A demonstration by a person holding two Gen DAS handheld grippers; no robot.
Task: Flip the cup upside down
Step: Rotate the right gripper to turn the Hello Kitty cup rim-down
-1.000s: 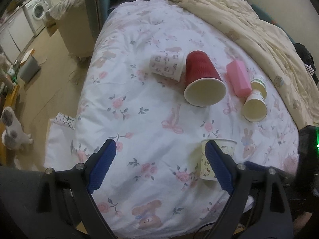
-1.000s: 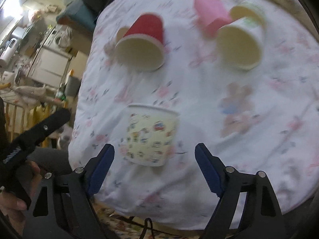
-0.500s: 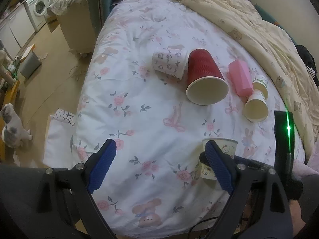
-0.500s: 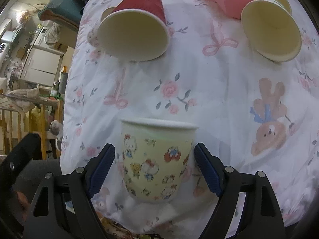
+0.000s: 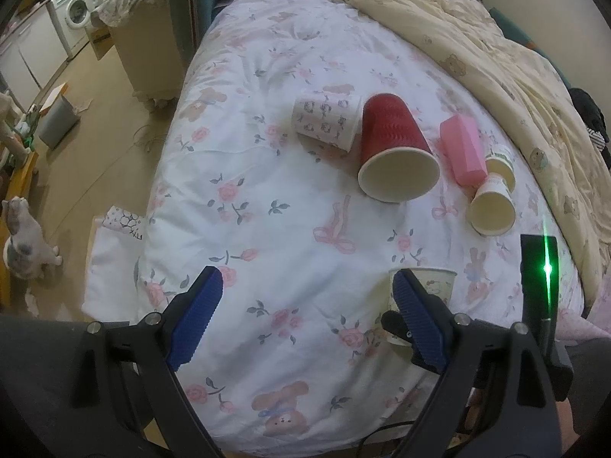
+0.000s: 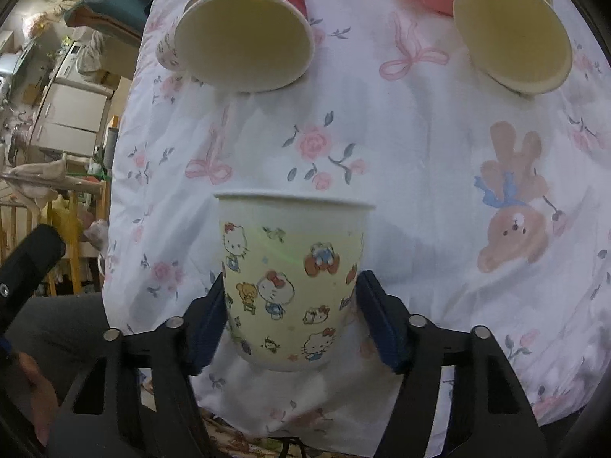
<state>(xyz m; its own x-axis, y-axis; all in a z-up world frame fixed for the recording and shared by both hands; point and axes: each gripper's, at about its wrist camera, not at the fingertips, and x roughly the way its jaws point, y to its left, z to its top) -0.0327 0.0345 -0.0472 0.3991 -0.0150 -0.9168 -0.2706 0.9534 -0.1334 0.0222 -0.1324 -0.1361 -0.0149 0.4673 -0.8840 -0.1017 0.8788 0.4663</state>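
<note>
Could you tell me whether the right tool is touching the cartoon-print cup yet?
Touching. In the right wrist view, the right tool has both blue pads pressed against the sides of the upright cartoon-print cup, with no gap visible on either side.

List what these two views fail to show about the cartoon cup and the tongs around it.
- Inside of the cartoon cup: right wrist view is level with its rim, so any contents are hidden.
- Cup's lower half in the left wrist view: covered by the left tongs and the right tongs.
- Cup's base: whether it rests on the bedsheet cannot be told.
- Small cup behind the pink box: mostly hidden, print unreadable.
</note>
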